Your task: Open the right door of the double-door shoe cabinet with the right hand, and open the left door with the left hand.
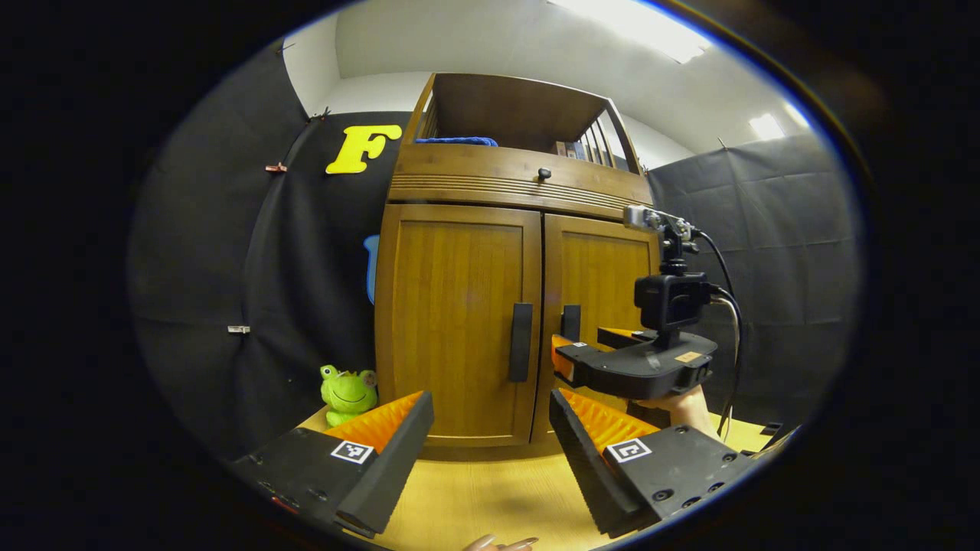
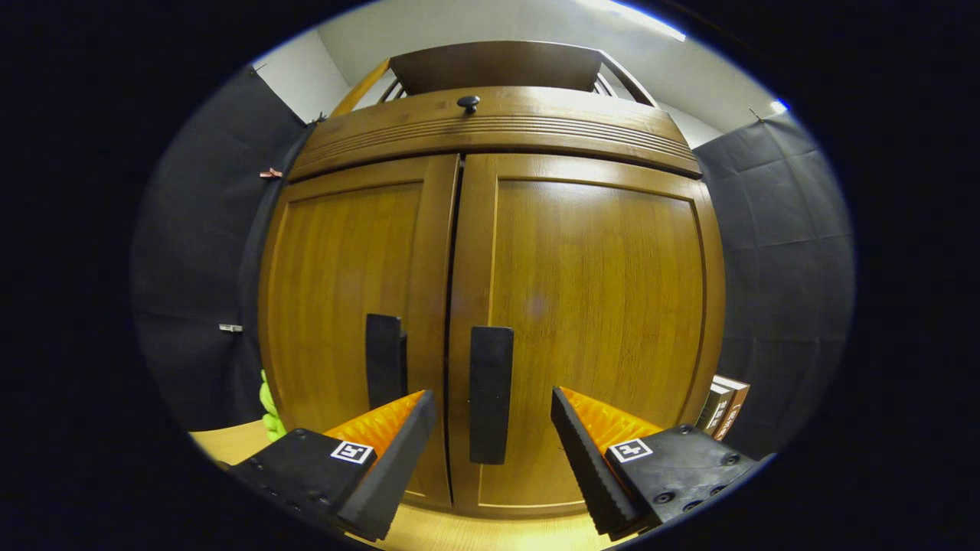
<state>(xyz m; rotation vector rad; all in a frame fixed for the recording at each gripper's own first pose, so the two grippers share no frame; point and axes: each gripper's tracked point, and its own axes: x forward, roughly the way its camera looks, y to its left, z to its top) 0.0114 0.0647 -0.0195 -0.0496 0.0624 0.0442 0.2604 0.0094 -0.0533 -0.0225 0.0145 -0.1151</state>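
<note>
A wooden double-door shoe cabinet (image 1: 459, 252) stands on a light wood table, both doors closed. In the left gripper view my left gripper (image 1: 490, 436) is open, some way back from the left door, whose dark handle (image 1: 521, 341) is above it. Farther off, my right gripper (image 1: 570, 356) is held by a hand close to the right door's handle (image 1: 570, 321). In the right gripper view my right gripper (image 2: 492, 428) is open, its fingers on either side of the right door's handle (image 2: 491, 394) without touching it. The left door's handle (image 2: 385, 360) is just to the left.
A green frog toy (image 1: 347, 392) sits on the table (image 1: 490, 497) left of the cabinet. A drawer with a small knob (image 1: 543, 174) and an open shelf top the cabinet. Books (image 2: 723, 409) stand at the cabinet's right side.
</note>
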